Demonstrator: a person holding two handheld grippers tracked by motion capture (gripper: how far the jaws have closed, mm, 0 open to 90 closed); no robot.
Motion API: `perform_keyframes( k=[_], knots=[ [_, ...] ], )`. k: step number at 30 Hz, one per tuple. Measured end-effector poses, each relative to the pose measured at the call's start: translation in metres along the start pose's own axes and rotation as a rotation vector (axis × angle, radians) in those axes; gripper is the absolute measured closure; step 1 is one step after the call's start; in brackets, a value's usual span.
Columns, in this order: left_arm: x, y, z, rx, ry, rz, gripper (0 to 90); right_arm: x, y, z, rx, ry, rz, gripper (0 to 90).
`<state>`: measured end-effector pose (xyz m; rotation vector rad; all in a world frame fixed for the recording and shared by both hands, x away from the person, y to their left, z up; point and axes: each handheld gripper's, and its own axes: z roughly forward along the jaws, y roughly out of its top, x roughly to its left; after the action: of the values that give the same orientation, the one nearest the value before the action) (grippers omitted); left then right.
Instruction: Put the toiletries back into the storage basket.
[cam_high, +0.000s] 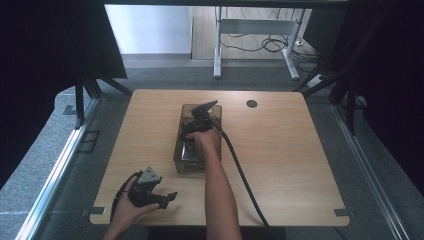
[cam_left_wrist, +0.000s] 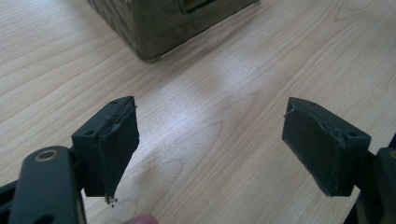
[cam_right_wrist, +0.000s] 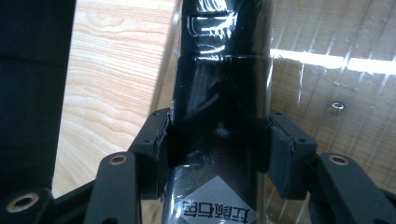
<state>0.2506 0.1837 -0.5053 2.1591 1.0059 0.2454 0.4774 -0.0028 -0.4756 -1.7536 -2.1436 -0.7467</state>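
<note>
A smoky see-through bin (cam_high: 176, 150) stands in the middle of the wooden table (cam_high: 280, 150). My right gripper (cam_high: 191, 136) reaches down into it, shut on a long black package (cam_right_wrist: 224, 84) wrapped in glossy clear film with a white label (cam_right_wrist: 217, 205). In the right gripper view both pads (cam_right_wrist: 280, 144) press on the package's sides, with the bin's wall (cam_right_wrist: 322, 79) behind. My left gripper (cam_high: 170, 200) rests low near the table's front left, open, with bare wood between its pads (cam_left_wrist: 116, 144). The bin's corner (cam_left_wrist: 159, 28) lies ahead of it.
A black cable (cam_high: 240, 170) trails from the right gripper to the table's front edge. A round grommet hole (cam_high: 251, 104) sits at the back right. Beyond the table stands a white desk frame (cam_high: 255, 35) with cables on the floor. Dark curtains flank both sides.
</note>
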Motion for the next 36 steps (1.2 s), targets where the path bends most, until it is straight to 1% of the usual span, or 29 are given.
perform_keyframes(
  k=[3,5,8,19,23,26,27,28,30,32,34,36],
  knots=[
    [0.0,0.0,0.0,-0.001,-0.001,-0.002,18.9,-0.003,-0.001,0.003,-0.002,-0.008,0.027,47.1],
    [0.0,0.0,0.0,-0.001,-0.002,-0.003,18.9,-0.004,-0.001,0.004,-0.004,-0.012,0.035,47.1],
    [0.0,0.0,0.0,0.0,-0.001,-0.005,18.9,-0.005,-0.002,0.006,-0.005,-0.006,0.052,47.1],
    [0.001,-0.001,0.001,0.005,-0.003,0.002,18.9,-0.008,-0.004,0.017,0.014,-0.036,0.073,46.4],
    [0.001,-0.001,0.001,0.009,-0.002,0.001,18.9,-0.008,-0.005,0.02,0.017,-0.039,0.073,46.1],
    [0.001,-0.001,0.002,0.01,-0.003,0.001,18.9,-0.007,-0.005,0.022,0.027,-0.057,0.071,44.9],
    [0.002,-0.001,0.001,0.01,-0.003,0.001,18.9,-0.007,-0.005,0.023,0.026,-0.071,0.07,41.1],
    [0.002,-0.001,0.001,0.009,-0.003,0.002,18.9,-0.008,-0.005,0.021,0.022,-0.068,0.073,36.1],
    [0.002,-0.001,0.002,0.011,-0.003,0.001,18.9,-0.007,-0.005,0.019,0.019,-0.066,0.074,34.5],
    [0.002,-0.001,0.002,0.014,-0.002,-0.002,18.9,-0.006,-0.004,0.015,0.004,-0.085,0.064,33.4],
    [0.002,-0.001,0.003,0.015,-0.002,-0.003,18.9,-0.006,-0.004,0.009,-0.004,-0.088,0.057,33.0],
    [0.001,-0.001,0.003,0.017,-0.001,-0.001,18.9,-0.005,-0.004,0.003,-0.013,-0.101,0.026,33.0]
  ],
)
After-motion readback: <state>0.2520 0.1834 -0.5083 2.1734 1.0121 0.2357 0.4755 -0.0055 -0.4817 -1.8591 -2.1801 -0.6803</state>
